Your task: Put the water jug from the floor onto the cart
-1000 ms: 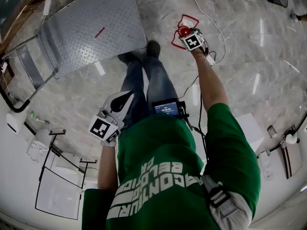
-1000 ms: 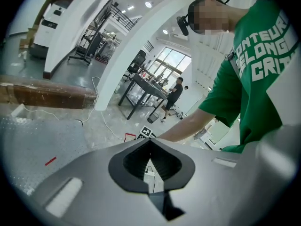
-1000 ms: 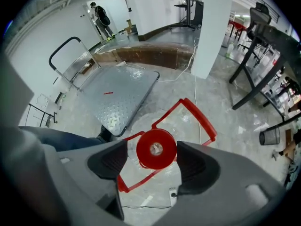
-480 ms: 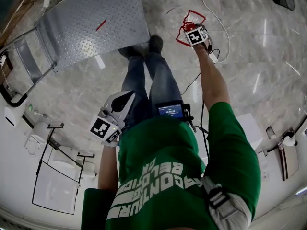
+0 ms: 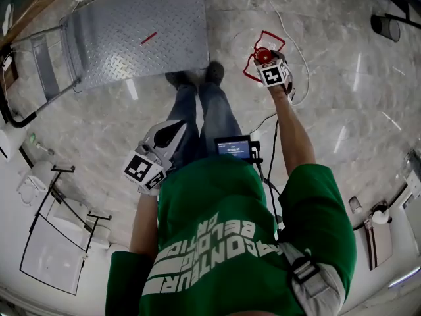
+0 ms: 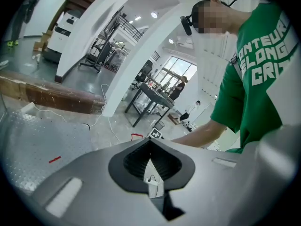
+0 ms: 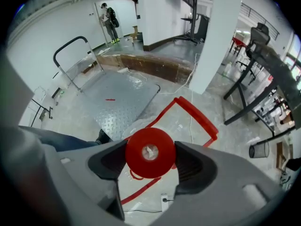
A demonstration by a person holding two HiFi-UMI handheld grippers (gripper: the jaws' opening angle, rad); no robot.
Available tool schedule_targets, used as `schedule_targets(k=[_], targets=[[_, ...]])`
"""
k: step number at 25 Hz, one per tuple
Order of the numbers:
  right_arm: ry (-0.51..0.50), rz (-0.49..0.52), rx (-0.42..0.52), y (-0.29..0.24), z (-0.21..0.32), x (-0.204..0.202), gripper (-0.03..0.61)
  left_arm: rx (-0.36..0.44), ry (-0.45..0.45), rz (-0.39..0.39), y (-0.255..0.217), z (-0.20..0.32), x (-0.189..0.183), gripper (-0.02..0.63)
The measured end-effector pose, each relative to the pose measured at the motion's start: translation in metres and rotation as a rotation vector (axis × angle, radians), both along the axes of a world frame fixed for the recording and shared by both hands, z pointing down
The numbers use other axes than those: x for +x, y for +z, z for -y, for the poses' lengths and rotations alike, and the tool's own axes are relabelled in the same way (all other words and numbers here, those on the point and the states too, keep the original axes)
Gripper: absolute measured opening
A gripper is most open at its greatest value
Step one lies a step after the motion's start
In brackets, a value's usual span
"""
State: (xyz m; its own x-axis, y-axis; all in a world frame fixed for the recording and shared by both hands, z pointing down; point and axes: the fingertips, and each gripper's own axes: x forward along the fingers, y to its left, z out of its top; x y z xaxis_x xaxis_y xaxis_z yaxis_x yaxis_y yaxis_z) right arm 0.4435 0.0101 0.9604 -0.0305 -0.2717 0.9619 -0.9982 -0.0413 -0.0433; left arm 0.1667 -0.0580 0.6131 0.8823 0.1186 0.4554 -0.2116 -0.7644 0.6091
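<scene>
The water jug is clear, with a red cap [image 5: 263, 54] and a thin red handle [image 5: 268, 39]; it is on or just above the marble floor, right of the person's shoes. My right gripper [image 5: 264, 59] is shut on the cap, which fills the space between its jaws in the right gripper view as a red disc [image 7: 150, 153] with the handle [image 7: 197, 117] behind. The cart [image 5: 141, 28] is a low steel checker-plate platform at upper left, seen also in the right gripper view [image 7: 120, 98]. By the person's left hip my left gripper [image 5: 176, 131] is shut and holds nothing [image 6: 150, 147].
White cables [image 5: 289, 31] trail over the floor beside the jug, and a power strip [image 7: 165, 200] lies below it. The cart's push handle [image 7: 70, 55] stands at its far end. Black table legs [image 7: 249, 93], a bin [image 7: 260, 149] and a white column [image 7: 214, 36] stand to the right.
The right gripper stays shut on the jug's cap and has drifted slightly nearer in the view. The left gripper keeps its place at the hip.
</scene>
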Motion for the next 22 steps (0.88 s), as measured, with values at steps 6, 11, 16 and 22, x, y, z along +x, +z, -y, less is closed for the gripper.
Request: schedule_targets(k=[6, 11, 16, 22], targets=[[-0.122, -0.016, 0.090, -0.069, 0.039, -0.022, 0.296, 0.040, -0.078, -0.046, -0.022, 0.009, -0.005, 0.009], [-0.190, -0.005, 0.160, -0.128, 0.066, -0.055, 0.296, 0.086, -0.151, -0.087, -0.047, 0.016, -0.026, 0.009], [-0.268, 0.005, 0.235, -0.175, 0.112, -0.083, 0.296, 0.109, -0.261, -0.143, -0.065, 0.035, -0.042, 0.009], [-0.399, 0.018, 0.317, -0.212, 0.190, -0.130, 0.296, 0.130, -0.386, -0.179, -0.073, 0.072, -0.073, 0.009]])
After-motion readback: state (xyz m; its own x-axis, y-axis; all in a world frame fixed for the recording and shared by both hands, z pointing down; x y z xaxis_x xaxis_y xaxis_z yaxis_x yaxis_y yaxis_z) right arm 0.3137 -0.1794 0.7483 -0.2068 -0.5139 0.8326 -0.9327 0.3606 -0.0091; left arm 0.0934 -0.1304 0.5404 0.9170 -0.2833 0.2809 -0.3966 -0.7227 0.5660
